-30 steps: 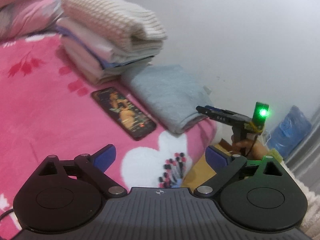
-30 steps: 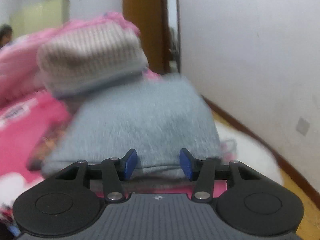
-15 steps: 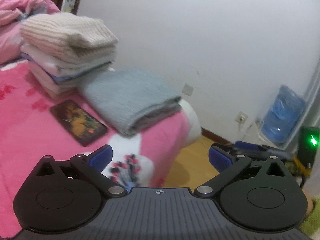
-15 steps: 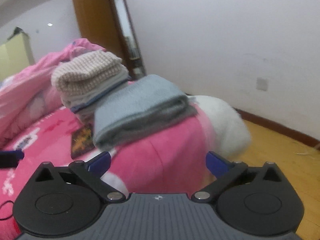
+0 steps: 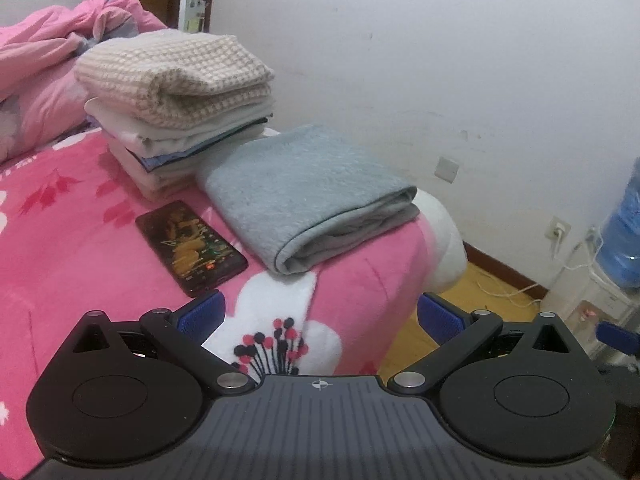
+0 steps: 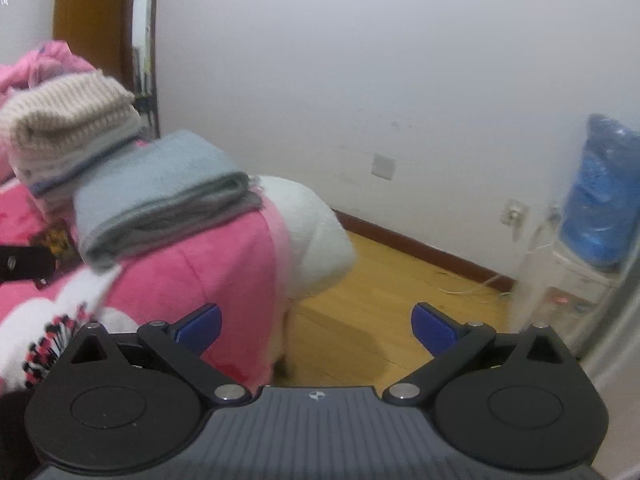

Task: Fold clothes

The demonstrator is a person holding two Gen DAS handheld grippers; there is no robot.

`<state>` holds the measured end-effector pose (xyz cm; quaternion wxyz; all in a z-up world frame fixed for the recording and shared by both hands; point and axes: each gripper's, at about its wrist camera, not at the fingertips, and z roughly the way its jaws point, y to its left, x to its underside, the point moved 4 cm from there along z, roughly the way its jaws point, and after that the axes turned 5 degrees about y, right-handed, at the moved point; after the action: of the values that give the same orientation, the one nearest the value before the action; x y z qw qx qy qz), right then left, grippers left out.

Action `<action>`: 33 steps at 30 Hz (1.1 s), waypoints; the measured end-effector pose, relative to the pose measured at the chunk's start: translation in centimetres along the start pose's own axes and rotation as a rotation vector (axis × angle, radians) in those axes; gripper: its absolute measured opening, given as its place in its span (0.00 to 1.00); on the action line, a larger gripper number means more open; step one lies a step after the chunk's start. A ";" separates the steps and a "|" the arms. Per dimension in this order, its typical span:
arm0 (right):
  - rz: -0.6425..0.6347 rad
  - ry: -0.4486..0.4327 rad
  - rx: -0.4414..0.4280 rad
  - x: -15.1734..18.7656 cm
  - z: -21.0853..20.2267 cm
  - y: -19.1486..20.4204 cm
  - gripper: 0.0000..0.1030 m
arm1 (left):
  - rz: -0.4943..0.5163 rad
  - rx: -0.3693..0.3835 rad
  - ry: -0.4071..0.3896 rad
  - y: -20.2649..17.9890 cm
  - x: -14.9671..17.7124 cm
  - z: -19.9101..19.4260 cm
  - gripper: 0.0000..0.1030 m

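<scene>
The right wrist view is smeary, so the stack of folded clothes (image 6: 68, 136) is soft-edged there and cut off at the left border, and the phone (image 6: 56, 240) is just a dark sliver behind a black bit of the other tool poking in from the left edge. In the left wrist view the lower layers of that stack (image 5: 176, 108) are too squashed together to tell what each piece is; only the beige knit on top reads clearly. The folded grey-blue sweater (image 5: 308, 196) (could be a fleece, hard to say) lies flat on the pink floral blanket (image 5: 72, 248) at the bed's corner, touching the stack's base on its far left side, long axis running from the stack out toward the near right, rolled fold edge facing the camera and the bed's edge. The phone (image 5: 190, 246) lies just beside it, screen lit, roughly parallel. Left tool (image 5: 320, 316) is spread wide with nothing between its blue pads, hanging over the blanket edge and touching nothing I can see. Right tool (image 6: 316, 326) has just been opening and is now as wide as it goes, empty, over the bed's corner and the wooden floor (image 6: 384, 280). A water dispenser (image 6: 596, 216) stands by the wall.
</scene>
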<state>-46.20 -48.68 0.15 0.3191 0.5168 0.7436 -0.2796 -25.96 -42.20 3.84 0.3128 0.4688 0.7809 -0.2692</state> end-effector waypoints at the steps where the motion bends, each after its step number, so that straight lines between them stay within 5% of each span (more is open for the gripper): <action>1: -0.011 0.000 0.010 0.1 -0.3 0.2 1.00 | 0.002 -0.004 -0.001 -0.1 0.0 -0.1 1.00; 11: -0.135 -0.008 0.022 -0.3 -3.1 2.9 1.00 | 0.004 0.005 -0.002 -1.0 -0.3 -1.4 1.00; 18: -0.124 0.035 0.018 -0.6 -4.1 3.4 1.00 | -0.018 0.014 -0.013 -1.0 -0.5 -2.6 1.00; 33: -0.134 -0.021 0.047 -1.1 -6.4 3.7 1.00 | -0.007 0.027 -0.027 -1.2 -0.3 -3.9 1.00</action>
<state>-43.65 -43.40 4.80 0.2955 0.4703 0.7662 -0.3232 -27.85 -40.04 6.80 0.3162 0.4664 0.7746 -0.2872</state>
